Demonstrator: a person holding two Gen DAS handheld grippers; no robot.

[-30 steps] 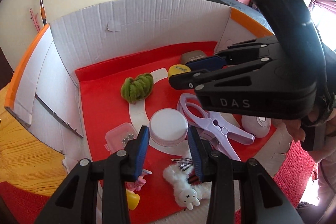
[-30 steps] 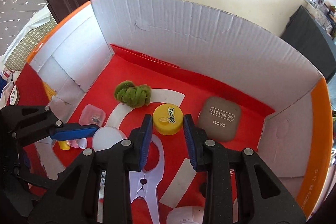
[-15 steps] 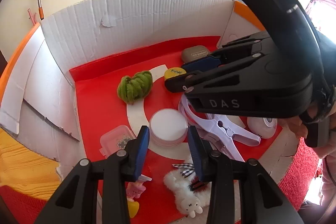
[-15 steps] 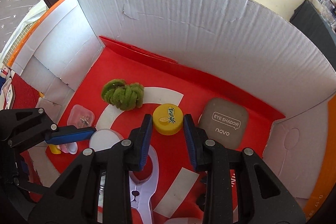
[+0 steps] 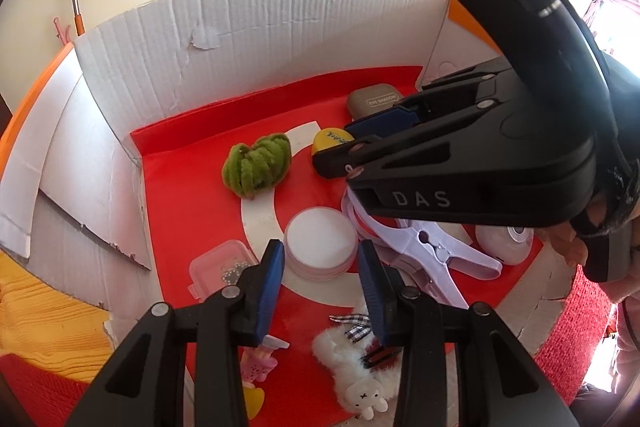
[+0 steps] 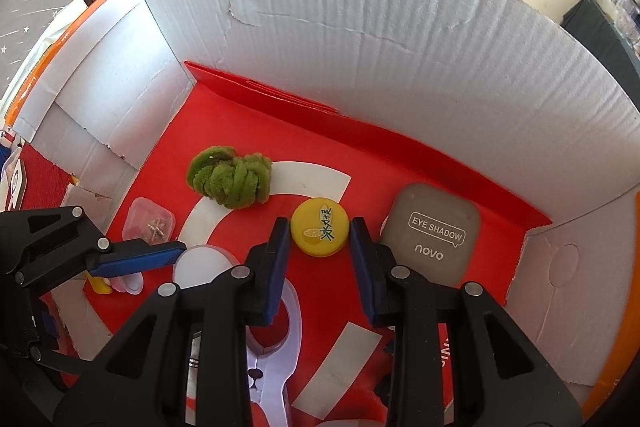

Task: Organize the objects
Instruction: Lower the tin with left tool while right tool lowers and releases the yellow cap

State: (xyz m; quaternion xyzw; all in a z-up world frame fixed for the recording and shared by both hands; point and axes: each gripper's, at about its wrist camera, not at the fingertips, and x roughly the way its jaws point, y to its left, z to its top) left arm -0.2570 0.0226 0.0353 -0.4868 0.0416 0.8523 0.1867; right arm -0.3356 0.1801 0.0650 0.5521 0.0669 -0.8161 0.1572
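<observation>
Several small items lie on the red liner of a white cardboard box (image 6: 360,47). My left gripper (image 5: 320,259) hangs open just above a white round jar (image 5: 320,239), nothing between its pads. My right gripper (image 6: 320,231) hovers over a yellow cap (image 6: 318,223) with its jaws a narrow gap apart and empty; in the left wrist view it (image 5: 334,151) reaches in from the right. A green fuzzy bundle (image 6: 230,179) lies left of the cap and a grey eye shadow case (image 6: 432,235) right of it.
A lilac clip (image 5: 424,247) and a pale round case (image 5: 504,243) lie right of the jar. A clear small box (image 5: 220,267) sits to its left. A white plush bunny (image 5: 352,367) and a pink toy (image 5: 260,363) lie near the front edge.
The right gripper has sunk slightly toward the yellow cap. The left gripper has stayed over the white jar. Neither pair of jaws has changed its gap.
</observation>
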